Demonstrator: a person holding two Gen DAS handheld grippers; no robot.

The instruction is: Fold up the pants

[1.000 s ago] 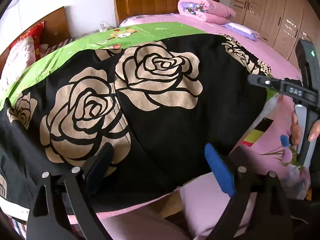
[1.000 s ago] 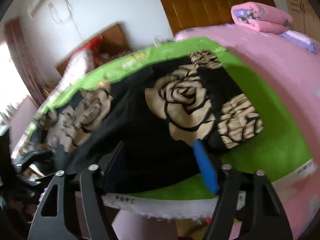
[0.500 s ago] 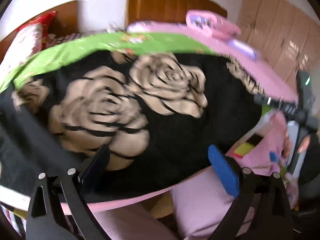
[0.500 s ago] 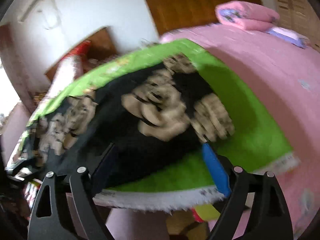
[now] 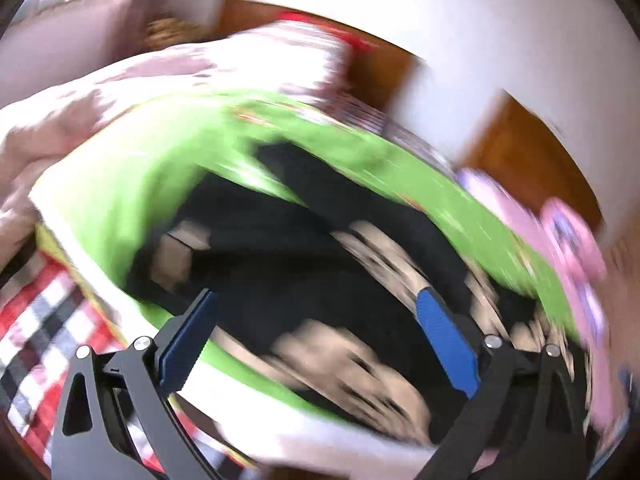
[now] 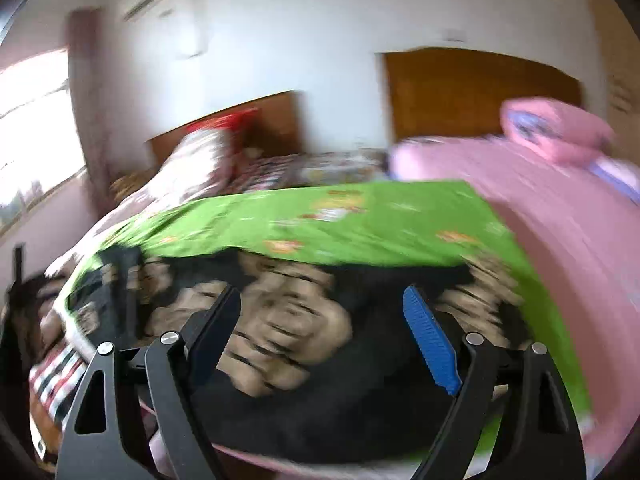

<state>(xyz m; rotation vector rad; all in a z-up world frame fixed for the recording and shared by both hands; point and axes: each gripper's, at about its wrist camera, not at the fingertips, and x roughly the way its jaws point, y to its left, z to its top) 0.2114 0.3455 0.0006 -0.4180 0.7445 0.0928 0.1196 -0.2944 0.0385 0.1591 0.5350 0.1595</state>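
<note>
The black pants (image 5: 304, 280) with large beige rose prints lie spread flat on a green cloth (image 5: 120, 184) on the bed. Both views are motion-blurred. My left gripper (image 5: 316, 320) is open and empty, above the pants near their left end. In the right wrist view the pants (image 6: 280, 320) fill the lower middle over the green cloth (image 6: 360, 224). My right gripper (image 6: 320, 312) is open and empty, held over the near edge of the pants.
A pink bedspread (image 6: 560, 216) covers the bed to the right, with a folded pink quilt (image 6: 556, 128) by the wooden headboard (image 6: 460, 88). A red checked cloth (image 5: 36, 320) lies at the left. A white and red pillow (image 6: 200, 152) sits at the back left.
Both grippers have swung fast and the views are now blurred. The left view has turned to the pants' left end. The right gripper has moved closer over the pants. Both stay open.
</note>
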